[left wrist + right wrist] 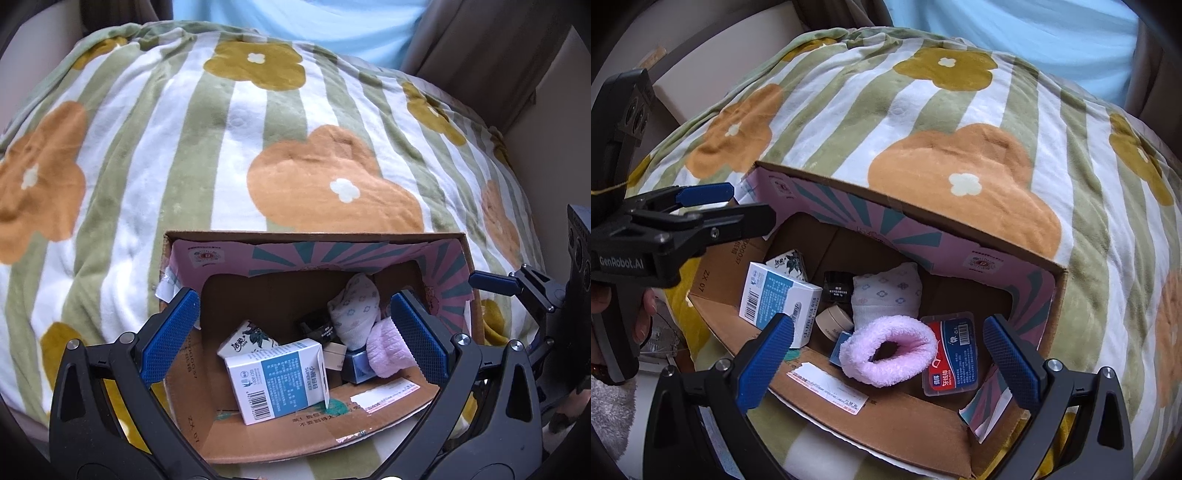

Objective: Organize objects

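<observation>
An open cardboard box [314, 238] [905, 206] sits on a flowered blanket. It holds a white and blue carton [277, 380] [779, 299], a small tissue pack [245, 338] [790, 264], a black jar [317, 328] [837, 281], a white patterned sock [356, 312] [886, 291], a pink fluffy sock [388, 350] [890, 350] and a red and blue floss case [951, 354]. My left gripper [295, 341] is open above the box's near side. My right gripper [888, 360] is open above the pink sock. Both are empty.
The green-striped blanket [184, 147] [960, 129] with orange flowers covers the bed around the box. A light blue sheet [295, 26] lies behind. The left gripper also shows at the left of the right wrist view [701, 210].
</observation>
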`<action>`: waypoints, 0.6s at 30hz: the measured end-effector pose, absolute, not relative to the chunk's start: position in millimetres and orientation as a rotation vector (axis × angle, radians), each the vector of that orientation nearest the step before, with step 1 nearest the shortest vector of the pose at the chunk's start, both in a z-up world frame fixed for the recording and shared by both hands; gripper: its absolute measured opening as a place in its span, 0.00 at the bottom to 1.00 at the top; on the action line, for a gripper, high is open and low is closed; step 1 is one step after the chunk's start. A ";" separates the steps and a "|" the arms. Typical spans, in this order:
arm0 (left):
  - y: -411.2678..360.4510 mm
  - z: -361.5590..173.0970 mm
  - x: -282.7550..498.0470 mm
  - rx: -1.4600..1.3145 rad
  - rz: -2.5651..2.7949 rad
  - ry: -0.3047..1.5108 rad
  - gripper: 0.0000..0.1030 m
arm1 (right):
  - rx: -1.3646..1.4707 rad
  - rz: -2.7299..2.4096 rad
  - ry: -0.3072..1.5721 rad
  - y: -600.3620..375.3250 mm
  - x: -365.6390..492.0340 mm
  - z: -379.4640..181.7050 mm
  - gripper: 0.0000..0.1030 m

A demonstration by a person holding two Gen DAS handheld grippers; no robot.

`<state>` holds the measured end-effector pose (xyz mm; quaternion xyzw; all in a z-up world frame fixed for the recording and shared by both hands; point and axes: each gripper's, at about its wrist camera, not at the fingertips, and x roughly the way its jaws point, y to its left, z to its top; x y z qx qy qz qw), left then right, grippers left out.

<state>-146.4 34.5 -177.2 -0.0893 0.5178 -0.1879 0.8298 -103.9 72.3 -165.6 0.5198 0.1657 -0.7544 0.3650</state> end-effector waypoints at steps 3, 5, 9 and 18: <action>39.3 -165.1 -146.0 -0.195 -0.397 1.089 1.00 | 1.337 -1.968 0.401 73.1 -105.8 -154.6 0.99; 42.6 -154.2 -146.7 -0.196 -0.394 1.075 1.00 | 1.350 -1.986 0.374 73.3 -107.3 -146.7 0.99; 49.9 -132.6 -148.1 -0.186 -0.378 1.054 1.00 | 1.367 -2.056 0.313 76.3 -110.7 -126.6 0.99; 68.5 -87.3 -148.1 -0.182 -0.378 1.017 1.00 | 1.385 -2.264 0.163 94.4 -125.4 -72.9 0.99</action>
